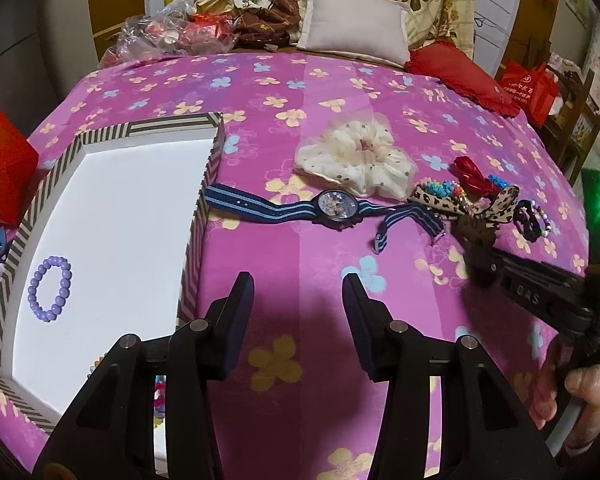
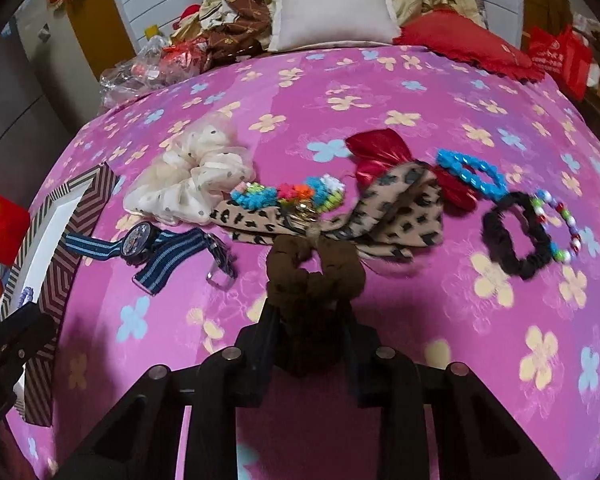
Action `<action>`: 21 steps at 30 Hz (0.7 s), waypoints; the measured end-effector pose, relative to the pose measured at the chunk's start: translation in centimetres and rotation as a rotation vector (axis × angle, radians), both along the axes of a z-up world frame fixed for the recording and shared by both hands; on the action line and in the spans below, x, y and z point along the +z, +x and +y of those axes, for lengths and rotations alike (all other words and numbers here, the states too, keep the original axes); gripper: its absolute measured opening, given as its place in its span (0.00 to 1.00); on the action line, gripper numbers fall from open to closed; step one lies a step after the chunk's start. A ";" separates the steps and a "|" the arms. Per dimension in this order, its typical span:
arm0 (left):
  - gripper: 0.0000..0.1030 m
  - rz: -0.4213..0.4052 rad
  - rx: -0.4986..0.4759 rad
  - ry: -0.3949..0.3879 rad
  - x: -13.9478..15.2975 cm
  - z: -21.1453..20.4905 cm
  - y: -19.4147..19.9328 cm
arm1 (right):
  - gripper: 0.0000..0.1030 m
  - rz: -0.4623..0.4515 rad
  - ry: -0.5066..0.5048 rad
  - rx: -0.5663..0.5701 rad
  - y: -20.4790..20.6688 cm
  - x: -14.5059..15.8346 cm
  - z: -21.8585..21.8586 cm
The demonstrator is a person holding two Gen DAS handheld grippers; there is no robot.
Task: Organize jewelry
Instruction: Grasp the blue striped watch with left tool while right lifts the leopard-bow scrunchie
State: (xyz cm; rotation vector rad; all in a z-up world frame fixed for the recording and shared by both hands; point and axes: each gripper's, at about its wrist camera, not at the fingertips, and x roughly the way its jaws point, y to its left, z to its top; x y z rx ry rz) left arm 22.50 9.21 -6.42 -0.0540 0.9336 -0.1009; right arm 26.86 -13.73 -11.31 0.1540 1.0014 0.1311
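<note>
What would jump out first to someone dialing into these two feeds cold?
Probably the pink flowered bedspread filling both views, with accessories strung across it: a cream scrunchie, a striped-strap watch and a leopard-print bow. Next, the right gripper, jaws closed on the brown scrunchie below that bow. Last, at the left, the striped-rim white tray holding a purple bead bracelet, with the left gripper open beside it.

"DAS" in raised letters on the right gripper [image 1: 476, 268]; red bag's [image 1: 530, 88] white print unreadable.
</note>
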 end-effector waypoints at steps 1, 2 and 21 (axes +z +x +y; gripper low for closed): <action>0.44 0.001 -0.002 -0.003 0.1 -0.1 -0.1 | 0.25 0.006 0.009 0.005 -0.8 0.0 -0.5; 0.44 0.002 -0.001 -0.004 0.2 -0.1 -0.1 | 0.25 0.010 0.014 0.009 -1.5 0.1 -0.8; 0.46 0.160 -0.116 0.074 -4.1 -8.2 8.3 | 0.50 -0.060 0.107 0.012 -10.1 0.1 -8.7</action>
